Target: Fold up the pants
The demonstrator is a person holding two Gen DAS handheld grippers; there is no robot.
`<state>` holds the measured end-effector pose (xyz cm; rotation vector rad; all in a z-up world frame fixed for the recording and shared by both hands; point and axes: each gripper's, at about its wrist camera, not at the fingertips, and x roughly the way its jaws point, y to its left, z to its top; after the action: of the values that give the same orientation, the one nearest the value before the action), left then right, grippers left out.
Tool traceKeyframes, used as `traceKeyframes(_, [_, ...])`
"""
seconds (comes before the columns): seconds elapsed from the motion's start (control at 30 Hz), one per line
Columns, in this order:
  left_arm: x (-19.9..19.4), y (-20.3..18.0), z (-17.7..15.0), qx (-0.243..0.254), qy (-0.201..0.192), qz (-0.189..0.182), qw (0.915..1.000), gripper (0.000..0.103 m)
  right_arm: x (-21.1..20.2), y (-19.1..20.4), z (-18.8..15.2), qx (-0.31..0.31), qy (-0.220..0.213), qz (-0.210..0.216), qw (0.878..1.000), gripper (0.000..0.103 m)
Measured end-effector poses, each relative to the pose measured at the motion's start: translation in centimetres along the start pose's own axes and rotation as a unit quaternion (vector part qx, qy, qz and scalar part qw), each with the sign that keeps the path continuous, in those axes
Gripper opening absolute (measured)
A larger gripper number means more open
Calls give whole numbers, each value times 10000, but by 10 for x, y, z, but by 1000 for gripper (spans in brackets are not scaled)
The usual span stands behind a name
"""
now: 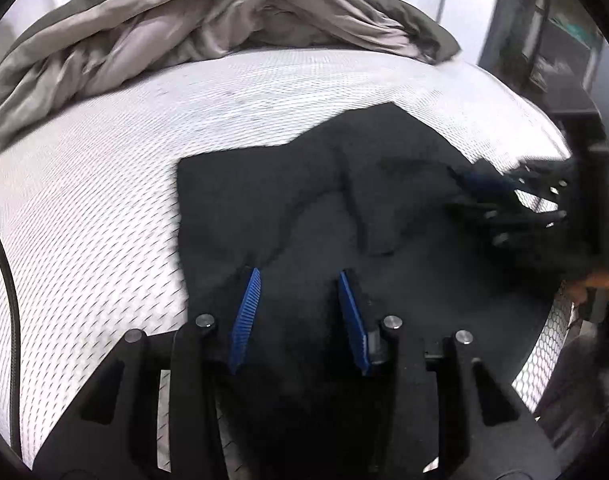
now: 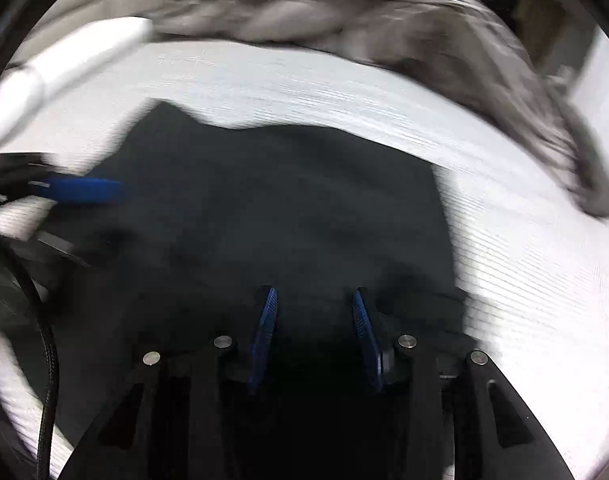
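Observation:
Black pants (image 1: 304,208) lie folded in a rough rectangle on a white patterned mattress (image 1: 104,184). My left gripper (image 1: 299,274) is open over the near edge of the pants, blue pads apart, nothing between them. My right gripper shows blurred at the right of the left wrist view (image 1: 504,196), over the pants' right side. In the right wrist view the pants (image 2: 284,208) fill the middle, my right gripper (image 2: 314,292) is open above them, and the left gripper's blue pad (image 2: 84,191) enters from the left.
A crumpled grey duvet (image 1: 208,28) lies along the far side of the mattress, also in the right wrist view (image 2: 344,20). Dark furniture (image 1: 564,60) stands at the right beyond the bed edge. A black cable (image 2: 48,360) hangs at the left.

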<state>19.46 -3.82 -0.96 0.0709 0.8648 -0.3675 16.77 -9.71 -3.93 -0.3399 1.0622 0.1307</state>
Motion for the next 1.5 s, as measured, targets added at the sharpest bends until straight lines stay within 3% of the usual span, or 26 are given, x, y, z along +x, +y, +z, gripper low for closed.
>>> traceKeyframes(0.1, [-10, 11, 10, -448, -112, -124, 9989, 38, -16, -20, -5, 470, -194, 561, 9971, 36])
traceKeyframes(0.23, [-3, 15, 30, -758, -355, -209, 9963, 38, -27, -10, 20, 914, -545, 1132, 9879, 37])
traceKeyframes(0.33, [30, 12, 34, -741, 34, -24, 9972, 38, -2, 14, 38, 723, -313, 788, 9938, 37])
traceKeyframes(0.4, [33, 15, 32, -694, -4, -174, 9974, 35, 14, 24, 38, 509, -25, 622, 9968, 36])
traceKeyframes(0.43, [30, 18, 31, -681, -1, -177, 9975, 30, 15, 22, 37, 447, 13, 591, 9973, 36])
traceKeyframes(0.53, [20, 30, 26, -833, 12, -5, 9965, 29, 12, -6, 29, 606, 145, 159, 9979, 34])
traceKeyframes(0.63, [10, 44, 30, -1404, -138, -248, 9897, 29, 0, -25, 22, 955, 31, 577, 9938, 34])
traceKeyframes(0.73, [12, 44, 42, -1713, -340, -498, 9834, 29, -15, -11, 31, 968, -306, 662, 9926, 34])
traceKeyframes(0.83, [30, 33, 50, -1667, -142, -281, 9855, 29, -16, 15, 40, 903, -422, 698, 9926, 34])
traceKeyframes(0.9, [37, 31, 52, -1649, -105, -150, 9861, 29, 0, 20, 49, 969, -250, 807, 9917, 35])
traceKeyframes(1.0, [38, 37, 47, -1640, -110, -272, 9860, 22, 19, 25, 49, 771, 47, 648, 9949, 35])
traceKeyframes(1.13, [18, 35, 34, -1395, -66, -15, 9902, 21, 7, -6, 32, 694, 124, 28, 9975, 32])
traceKeyframes(1.23, [-9, 22, 27, -1183, -293, -258, 9922, 21, -18, -20, 15, 936, -272, 441, 9943, 33])
traceKeyframes(1.33, [-22, -12, 20, -470, -347, -397, 9975, 28, -37, -1, 14, 759, -556, 958, 9909, 35])
traceKeyframes(1.43, [2, -23, 5, -182, 151, -383, 9990, 28, -29, 26, 12, 482, -368, 1603, 9852, 35])
traceKeyframes(1.5, [0, -22, -2, 7, 39, -388, 9992, 28, -21, 38, 4, 193, -217, 1397, 9898, 34])
